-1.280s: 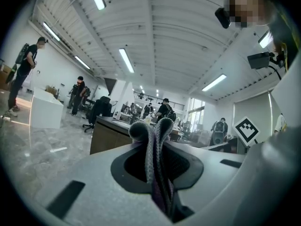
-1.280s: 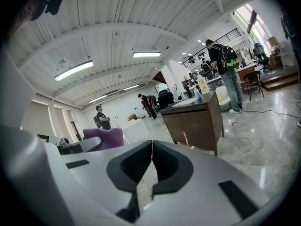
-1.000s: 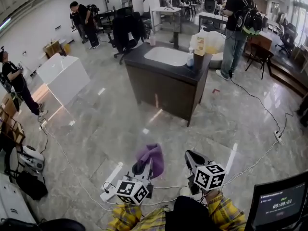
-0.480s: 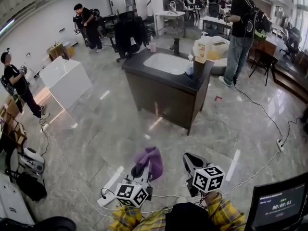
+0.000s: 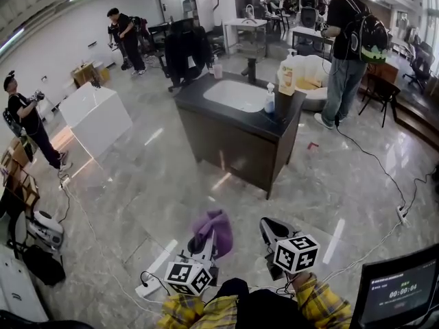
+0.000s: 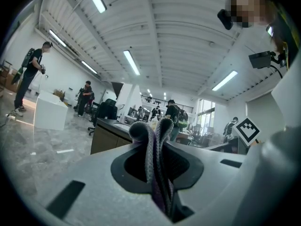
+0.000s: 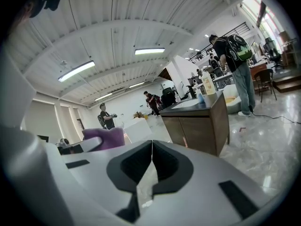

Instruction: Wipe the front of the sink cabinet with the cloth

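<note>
**Cloth Gripped, Cabinet Not Yet Reached**

The left gripper [image 5: 203,242] was clenched on the purple cloth [image 5: 215,227], with a fold pinched between its fingers and the rest bunched above their tips. Just to the right of those fingers, the right gripper [image 5: 271,227] had its jaws pressed together on nothing.

Well ahead of both sets of fingertips, across the glossy tiled floor [image 5: 171,197], stood the dark sink cabinet [image 5: 233,141], with no cloth on it. From that layout, the step in hand looked like the approach, and wiping had not begun. The next move would call for carrying the cloth forward to the cabinet's front. The fabric would then need to meet the panel with a broad face rather than the pinched edge.

The fingers hid how much cloth lay below the grip. The cabinet front showed only at a slant, and the left gripper view gave just a strip of it beside the cloth. Door seams and any dirt could not be made out. Past the cabinet, a person with a backpack [image 5: 350,46] stood facing away.
</note>
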A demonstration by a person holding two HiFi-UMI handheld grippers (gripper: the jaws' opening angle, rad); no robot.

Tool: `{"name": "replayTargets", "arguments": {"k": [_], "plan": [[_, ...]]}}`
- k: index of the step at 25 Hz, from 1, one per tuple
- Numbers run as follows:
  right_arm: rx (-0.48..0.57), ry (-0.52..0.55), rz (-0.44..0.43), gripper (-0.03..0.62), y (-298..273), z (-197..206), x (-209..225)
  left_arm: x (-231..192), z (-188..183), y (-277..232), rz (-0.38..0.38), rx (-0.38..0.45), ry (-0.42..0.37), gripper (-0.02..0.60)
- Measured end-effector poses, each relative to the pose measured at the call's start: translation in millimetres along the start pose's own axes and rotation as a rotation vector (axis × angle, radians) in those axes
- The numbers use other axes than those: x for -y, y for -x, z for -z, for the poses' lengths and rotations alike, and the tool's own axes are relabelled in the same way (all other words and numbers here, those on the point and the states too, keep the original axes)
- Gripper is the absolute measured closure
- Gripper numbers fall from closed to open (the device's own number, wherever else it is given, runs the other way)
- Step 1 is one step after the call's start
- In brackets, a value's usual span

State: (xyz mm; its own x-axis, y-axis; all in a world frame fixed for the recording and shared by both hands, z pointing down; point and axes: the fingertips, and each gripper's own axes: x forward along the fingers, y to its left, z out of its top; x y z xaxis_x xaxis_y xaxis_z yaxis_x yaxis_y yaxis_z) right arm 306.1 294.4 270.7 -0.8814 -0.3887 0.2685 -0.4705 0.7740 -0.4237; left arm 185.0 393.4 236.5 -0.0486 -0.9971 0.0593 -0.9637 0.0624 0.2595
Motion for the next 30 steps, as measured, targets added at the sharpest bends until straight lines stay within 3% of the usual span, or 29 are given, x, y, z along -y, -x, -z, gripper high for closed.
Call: {"name": "replayTargets", "arguments": {"k": [9, 16, 30], "plan": [[-0.026, -0.035, 0.003, 0.588, -27.9, 1.4, 25.6, -22.2, 4.4, -29.3, -0.037, -0.019, -0.005, 0.54], [-0.018, -0.036, 0.02, 0.588, -55.1, -15.6, 34.0, -35.6, -8.8, -58.8, -0.008, -0.016, -0.022, 0.54], [-0.045, -0.054, 0.071, 0.588, -129.7, -34.3, 49.5, -106.6, -13.3, -118.7, -0.003, -0.071, -0.012, 0.54]]}}
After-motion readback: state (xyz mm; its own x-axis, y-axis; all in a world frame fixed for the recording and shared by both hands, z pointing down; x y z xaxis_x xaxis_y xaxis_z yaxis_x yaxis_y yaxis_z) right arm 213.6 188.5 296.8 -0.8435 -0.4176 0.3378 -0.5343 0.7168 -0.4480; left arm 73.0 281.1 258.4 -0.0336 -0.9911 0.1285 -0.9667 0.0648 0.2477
